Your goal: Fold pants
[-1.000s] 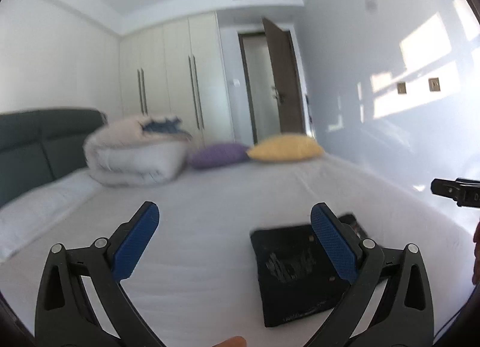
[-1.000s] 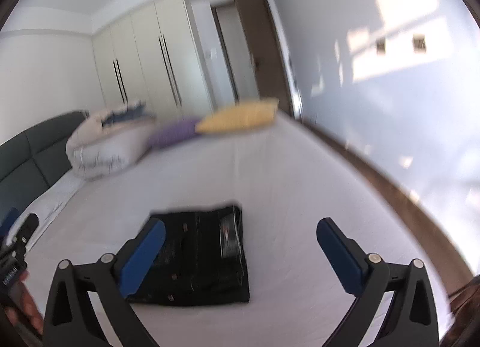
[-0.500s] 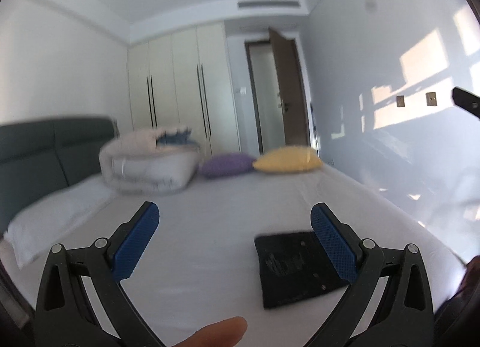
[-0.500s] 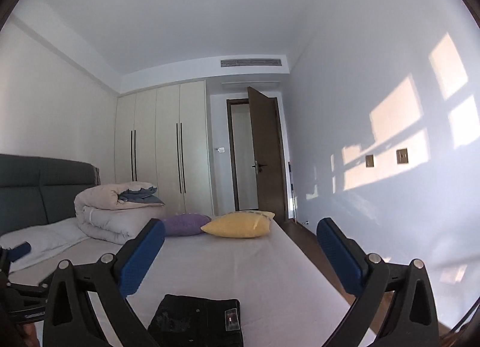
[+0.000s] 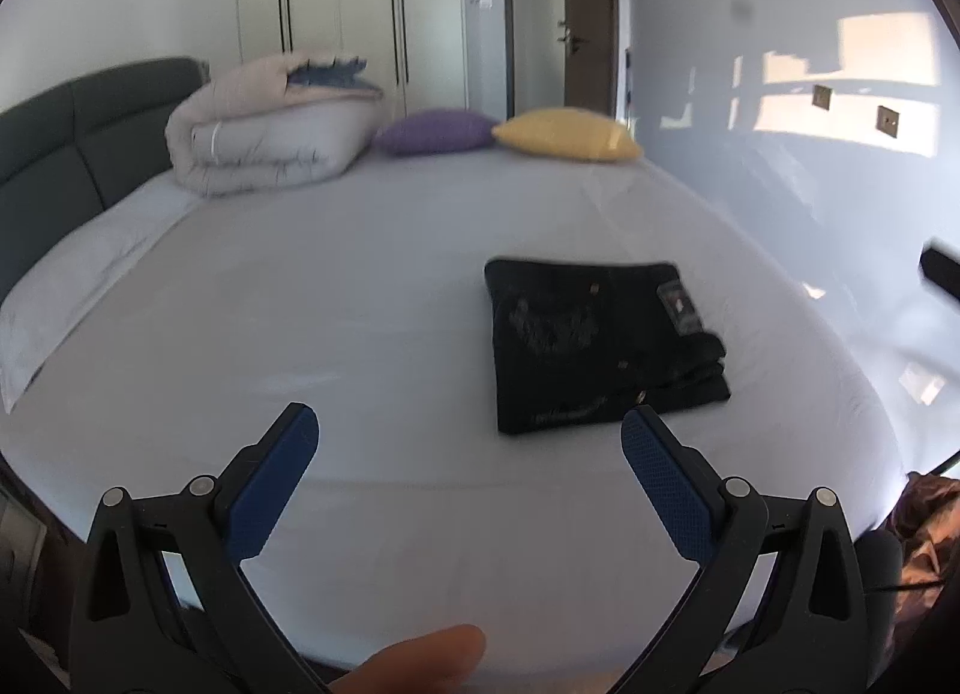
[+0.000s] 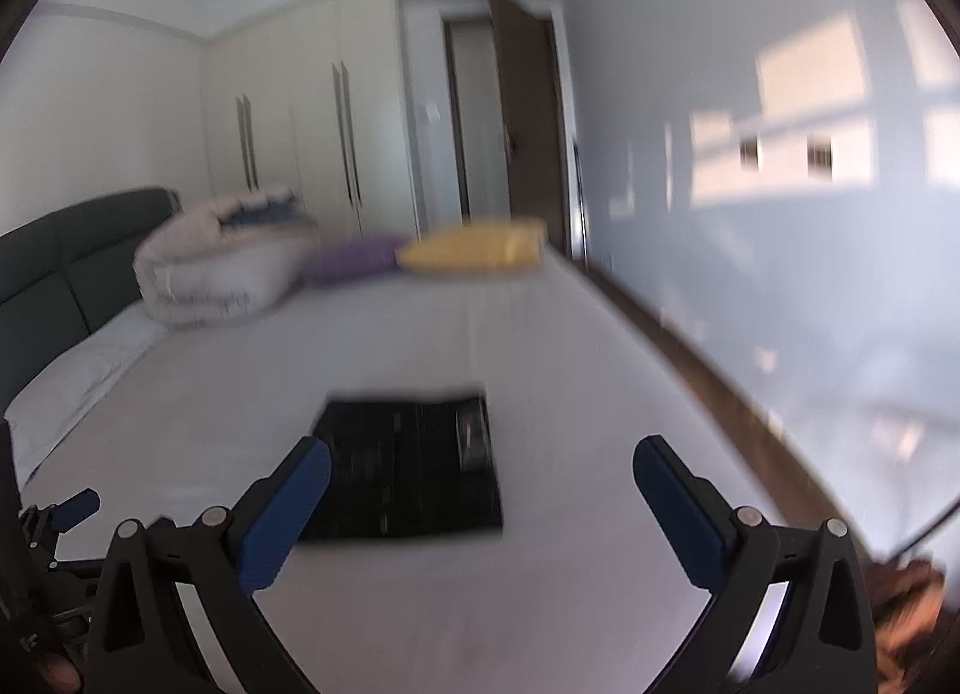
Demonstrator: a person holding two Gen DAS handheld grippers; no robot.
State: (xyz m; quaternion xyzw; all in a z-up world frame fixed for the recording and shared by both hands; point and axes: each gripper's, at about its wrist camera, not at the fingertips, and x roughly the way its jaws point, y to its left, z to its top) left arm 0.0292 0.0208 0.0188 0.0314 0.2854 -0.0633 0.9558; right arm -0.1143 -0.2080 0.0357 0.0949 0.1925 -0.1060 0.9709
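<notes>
Folded black pants (image 5: 594, 337) on bed (image 5: 360, 298), waistband label (image 5: 680, 303) unreadable

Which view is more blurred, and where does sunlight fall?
Right wrist view: motion blur smears the pants and pillows. Left wrist view: sharper, pants show detail, fisheye bends the bed edges. Both: window-shaped sun patches on the wall.

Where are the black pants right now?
The folded black pants lie flat on the white bed, right of centre in the left wrist view, nearer than the yellow pillow. Neither gripper touches them.
</notes>
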